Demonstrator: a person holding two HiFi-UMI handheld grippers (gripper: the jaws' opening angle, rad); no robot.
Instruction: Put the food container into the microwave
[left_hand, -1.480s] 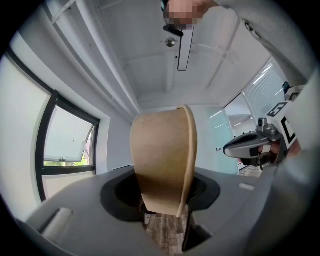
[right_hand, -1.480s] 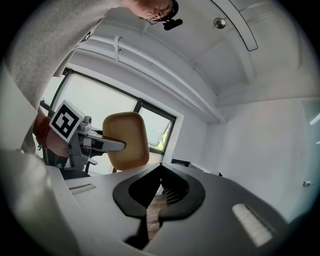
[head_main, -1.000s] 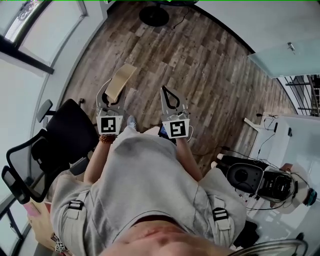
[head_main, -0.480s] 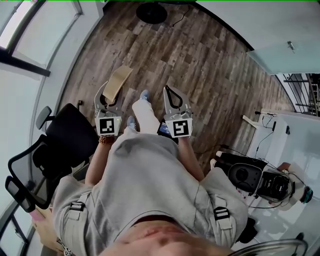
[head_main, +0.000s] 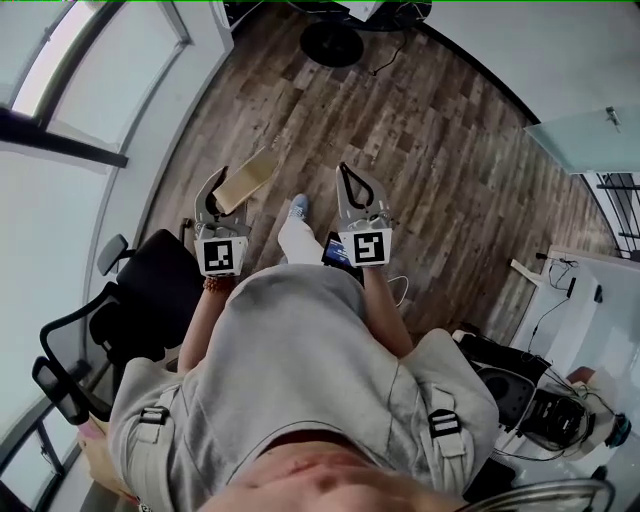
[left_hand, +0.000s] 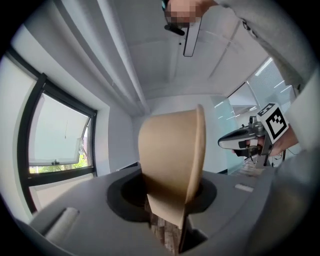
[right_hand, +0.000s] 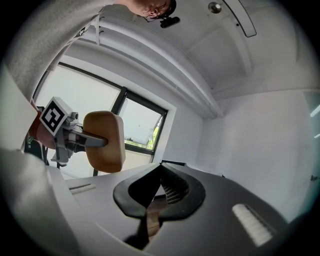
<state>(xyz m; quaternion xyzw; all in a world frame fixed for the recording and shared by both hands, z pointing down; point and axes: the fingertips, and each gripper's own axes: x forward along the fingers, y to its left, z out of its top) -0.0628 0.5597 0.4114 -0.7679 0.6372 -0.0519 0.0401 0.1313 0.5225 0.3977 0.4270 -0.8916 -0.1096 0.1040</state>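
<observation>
No microwave shows in any view. A tan paper food container (head_main: 244, 181) hangs over the wooden floor, tilted on its side, with my left gripper (head_main: 222, 196) shut on its rim. In the left gripper view the container (left_hand: 172, 150) fills the middle and hides the fingertips. My right gripper (head_main: 352, 176) is held level beside it, a little to the right, shut with nothing in it. In the right gripper view its two jaws meet at the tip (right_hand: 160, 170); the container (right_hand: 104, 141) shows at the left. The right gripper (left_hand: 245, 142) also shows in the left gripper view.
A black office chair (head_main: 130, 300) stands close at the left, under a window wall. A round black stand base (head_main: 332, 45) lies on the floor ahead. Dark equipment with cables (head_main: 530, 400) sits at the lower right. The person's shoe (head_main: 298, 207) steps between the grippers.
The person has walked forward over the floor: the chair and the equipment have slid back, the stand base is nearer. A leg has swung forward. Both grippers keep their hold and pose.
</observation>
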